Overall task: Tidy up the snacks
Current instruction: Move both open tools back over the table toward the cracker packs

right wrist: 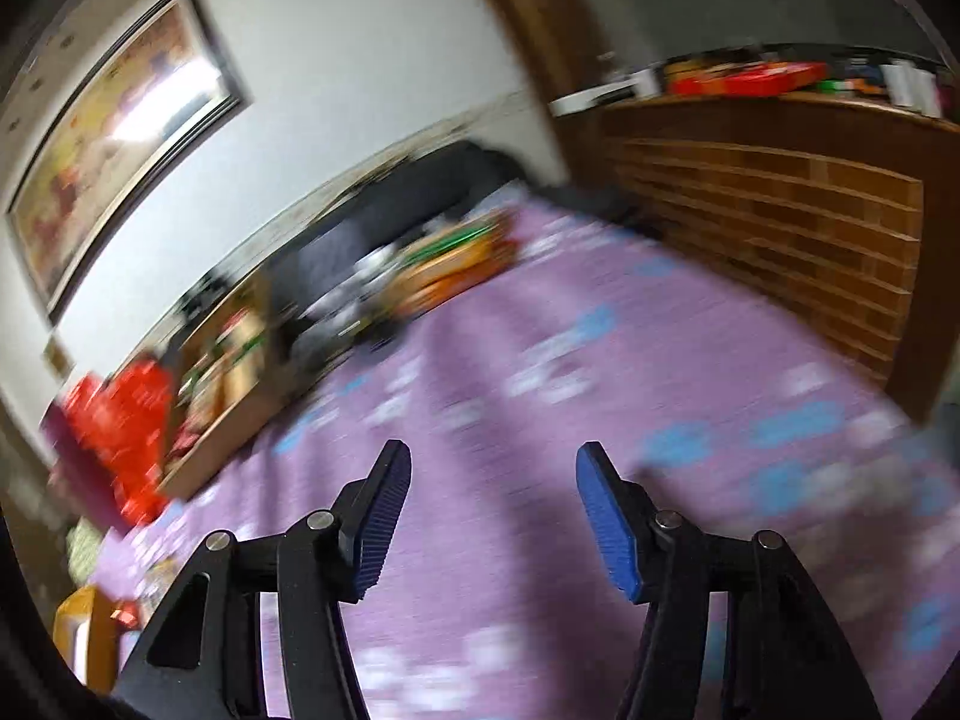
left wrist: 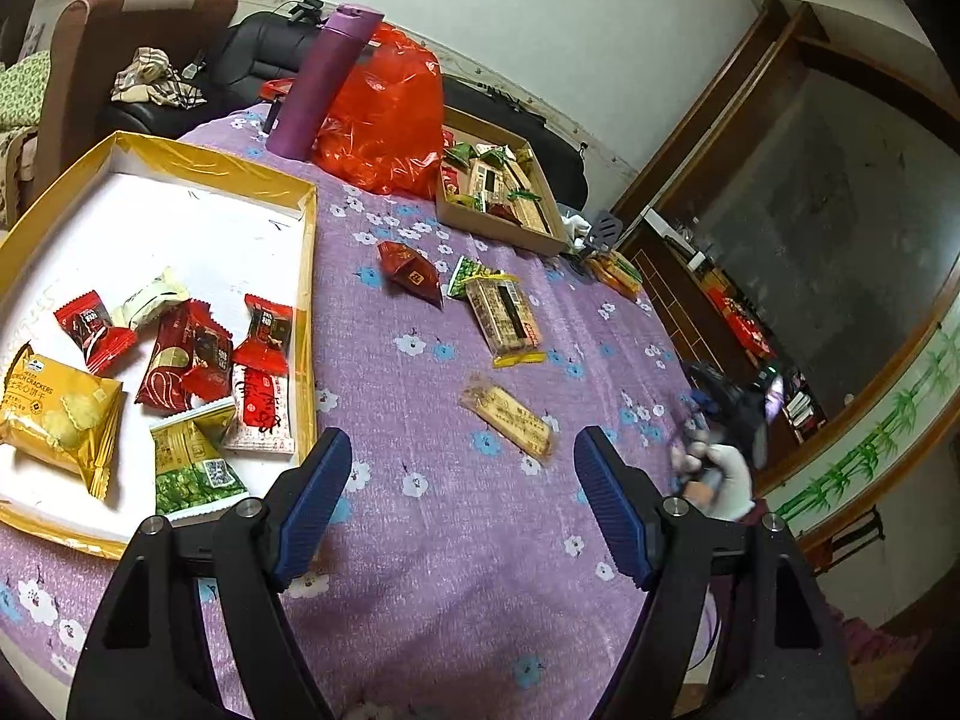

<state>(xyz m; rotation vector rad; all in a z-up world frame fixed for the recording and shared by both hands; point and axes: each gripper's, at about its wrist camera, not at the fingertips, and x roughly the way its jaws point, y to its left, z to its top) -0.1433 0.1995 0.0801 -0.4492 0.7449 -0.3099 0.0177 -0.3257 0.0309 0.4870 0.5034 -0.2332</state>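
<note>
lying loose: four snacks [left wrist: 505, 321] on tablecloth [left wrist: 456, 516]

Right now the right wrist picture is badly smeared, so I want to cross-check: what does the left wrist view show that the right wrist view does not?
Only the left wrist view shows the gold tray holding sorted snacks, loose snack bars on the cloth, the purple bottle, and the left gripper, open and empty.

Only the right wrist view shows the framed picture and the right gripper, open with nothing between its fingers.

Both show the purple flowered tablecloth, the red bag and the cardboard box of snacks.
</note>
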